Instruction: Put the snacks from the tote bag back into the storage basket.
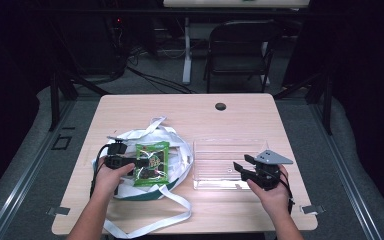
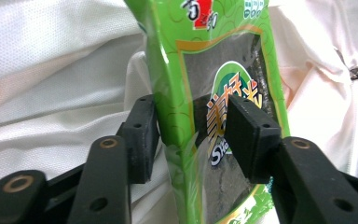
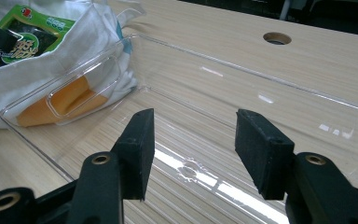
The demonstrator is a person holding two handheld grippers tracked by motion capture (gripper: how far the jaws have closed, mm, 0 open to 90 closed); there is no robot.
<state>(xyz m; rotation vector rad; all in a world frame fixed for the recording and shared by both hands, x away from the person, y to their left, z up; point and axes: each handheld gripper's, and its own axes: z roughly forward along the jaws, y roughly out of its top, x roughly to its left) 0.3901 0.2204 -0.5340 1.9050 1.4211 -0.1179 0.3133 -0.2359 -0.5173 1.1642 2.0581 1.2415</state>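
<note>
A green seaweed snack packet (image 1: 152, 162) lies on top of a white cloth bag (image 1: 177, 165) at the table's left middle. My left gripper (image 1: 139, 163) reaches in from the left. Its jaws stand on either side of the packet (image 2: 214, 70), and both pads (image 2: 144, 135) press against it. A clear plastic bin (image 1: 230, 150) sits to the right of the bag. My right gripper (image 1: 241, 166) hovers at the bin's near right corner, open, with nothing between its fingers (image 3: 137, 149). Below it lies the bin floor (image 3: 261, 84).
The bag's long white straps (image 1: 145, 222) trail toward the table's front edge. An orange item (image 3: 63, 105) shows through the bin wall, inside the bag. A cable hole (image 1: 220, 106) sits near the far edge. A folding chair (image 1: 240, 47) stands beyond the table.
</note>
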